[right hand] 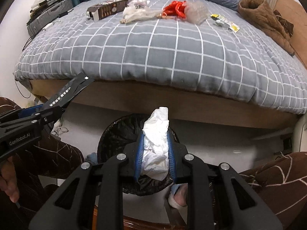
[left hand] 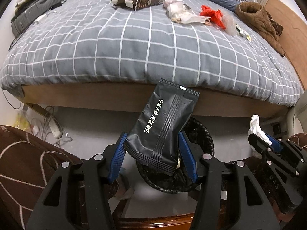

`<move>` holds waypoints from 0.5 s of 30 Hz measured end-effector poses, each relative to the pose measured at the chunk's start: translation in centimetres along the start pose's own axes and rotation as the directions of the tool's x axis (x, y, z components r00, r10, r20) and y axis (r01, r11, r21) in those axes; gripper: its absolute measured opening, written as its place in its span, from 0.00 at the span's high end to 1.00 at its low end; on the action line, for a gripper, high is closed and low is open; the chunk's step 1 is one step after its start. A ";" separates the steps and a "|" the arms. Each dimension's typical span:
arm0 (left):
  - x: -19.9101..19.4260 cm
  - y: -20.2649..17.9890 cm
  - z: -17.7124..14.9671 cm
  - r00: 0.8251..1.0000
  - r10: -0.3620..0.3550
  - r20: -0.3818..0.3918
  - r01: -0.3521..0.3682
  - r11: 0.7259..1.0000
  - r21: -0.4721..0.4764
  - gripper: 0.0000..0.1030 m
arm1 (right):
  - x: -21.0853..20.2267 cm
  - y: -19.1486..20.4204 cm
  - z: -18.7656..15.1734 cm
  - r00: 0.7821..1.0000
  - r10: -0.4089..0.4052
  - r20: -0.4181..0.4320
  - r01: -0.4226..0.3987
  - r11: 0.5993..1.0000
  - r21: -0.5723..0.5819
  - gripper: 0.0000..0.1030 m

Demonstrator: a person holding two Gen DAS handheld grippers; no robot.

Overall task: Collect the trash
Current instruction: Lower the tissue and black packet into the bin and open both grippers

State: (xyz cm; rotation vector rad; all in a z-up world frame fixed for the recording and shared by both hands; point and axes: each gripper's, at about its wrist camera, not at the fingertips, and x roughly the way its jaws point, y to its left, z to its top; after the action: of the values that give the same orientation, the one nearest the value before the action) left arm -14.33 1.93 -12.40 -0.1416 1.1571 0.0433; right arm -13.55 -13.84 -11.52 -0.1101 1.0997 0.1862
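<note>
Both views are evenly lit by soft indoor light, with slight glare on the floor [left hand: 92, 122]. Shadow pools under the bed [right hand: 172, 61]. Fisheye distortion bends the bed's edge and darkens the corners. Focus is mostly sharp, though far objects soften.

The right gripper [right hand: 155, 149] squeezes a crumpled white tissue [right hand: 156, 145] between its blue pads, right above a bin with a black bag [right hand: 115, 134] on the floor. At the left, the left gripper [right hand: 41, 113] holds a black packet [right hand: 67, 94]. On the grey checked bed [right hand: 153, 57] lie a brown box [right hand: 109, 7], a red bag [right hand: 175, 8] and a brown coat [right hand: 262, 17].
</note>
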 end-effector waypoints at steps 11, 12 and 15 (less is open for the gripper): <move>4.3 0.2 0.1 0.997 -0.009 -0.079 0.009 1.000 -0.001 0.48 | 4.1 0.3 0.0 0.995 0.012 -0.095 -0.011 1.000 0.016 0.78; 4.6 0.1 0.2 0.996 -0.009 -0.085 0.009 1.000 0.000 0.48 | 4.6 0.4 0.1 0.994 0.015 -0.105 -0.014 1.000 0.014 0.78; 6.2 0.2 0.7 0.995 0.015 -0.102 -0.014 1.000 0.011 0.48 | 6.2 0.8 0.1 0.991 0.020 -0.136 -0.019 1.000 0.009 0.78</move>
State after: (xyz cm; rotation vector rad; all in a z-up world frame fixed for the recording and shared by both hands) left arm -11.19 1.96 -17.76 -0.1274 1.2602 0.0436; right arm -10.87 -12.46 -17.05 -0.1064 1.2376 0.1939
